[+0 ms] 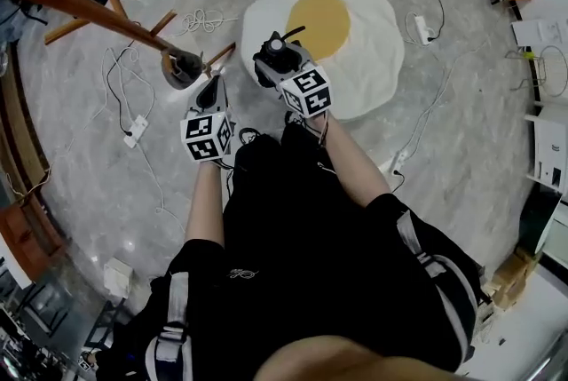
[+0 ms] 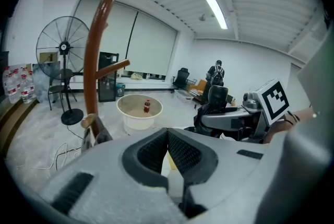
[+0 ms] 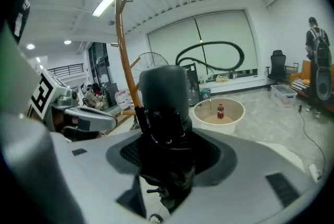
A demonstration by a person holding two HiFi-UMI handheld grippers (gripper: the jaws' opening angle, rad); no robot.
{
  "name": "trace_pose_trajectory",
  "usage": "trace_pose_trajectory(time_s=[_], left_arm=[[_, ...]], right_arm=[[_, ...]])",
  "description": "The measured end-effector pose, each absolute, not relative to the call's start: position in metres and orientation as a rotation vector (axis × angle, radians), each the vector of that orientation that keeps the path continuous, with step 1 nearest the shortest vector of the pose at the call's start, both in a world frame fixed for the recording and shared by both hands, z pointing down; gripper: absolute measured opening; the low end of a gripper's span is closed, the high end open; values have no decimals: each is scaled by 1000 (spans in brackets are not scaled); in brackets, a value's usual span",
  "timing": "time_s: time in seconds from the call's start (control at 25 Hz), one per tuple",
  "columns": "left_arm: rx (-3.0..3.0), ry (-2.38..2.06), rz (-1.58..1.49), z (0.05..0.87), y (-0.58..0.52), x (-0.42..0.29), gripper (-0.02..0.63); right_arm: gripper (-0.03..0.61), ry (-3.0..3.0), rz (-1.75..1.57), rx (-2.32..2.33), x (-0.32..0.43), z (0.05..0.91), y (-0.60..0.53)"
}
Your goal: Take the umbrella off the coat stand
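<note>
No legible text, brand or number found. Black-and-white square patterns borne on marker cubes point(image 1: 209, 138) point(image 1: 308, 92); small script mark on black garment point(image 1: 238, 273) not readable.

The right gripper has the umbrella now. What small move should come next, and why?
Probably lower the right gripper toward the egg-shaped rug and set the umbrella down there. The folded umbrella is clamped between its jaws, apart from the coat stand, so it looks already off; the left gripper is shut and empty.
</note>
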State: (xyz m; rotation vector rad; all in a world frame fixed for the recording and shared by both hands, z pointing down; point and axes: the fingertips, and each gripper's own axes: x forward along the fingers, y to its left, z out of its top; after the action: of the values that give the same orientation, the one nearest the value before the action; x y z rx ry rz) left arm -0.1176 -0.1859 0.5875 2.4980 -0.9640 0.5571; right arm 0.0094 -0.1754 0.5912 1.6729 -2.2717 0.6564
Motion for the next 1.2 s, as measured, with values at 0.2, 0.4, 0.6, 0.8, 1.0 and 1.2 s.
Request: trace_pose_trajectory(time_s=[0.2,0.4,0.6,0.8,1.0,1.2], left_arm=[[2548,-884,576,584,-177,-69,-2],[2590,-831,578,577,-159,-22,-2],[2626,-813,567,566,-149,10,-2],[2662,-822,517,540,-150,27,-2],[2730,-849,405,493,-159,39,-2],[2818,-899,308,441,-170,44,-2]], right_arm=[[235,-2205,668,1788,60,583,-138],[235,-2169,647,1843,102,570,-105],[235,-2149,645,1909,135,548,-85],[235,-2167,600,1942,150,521,-79],[235,-2204,506,1980,160,485,-89],[235,-2254,446,1998,165,443,-103]])
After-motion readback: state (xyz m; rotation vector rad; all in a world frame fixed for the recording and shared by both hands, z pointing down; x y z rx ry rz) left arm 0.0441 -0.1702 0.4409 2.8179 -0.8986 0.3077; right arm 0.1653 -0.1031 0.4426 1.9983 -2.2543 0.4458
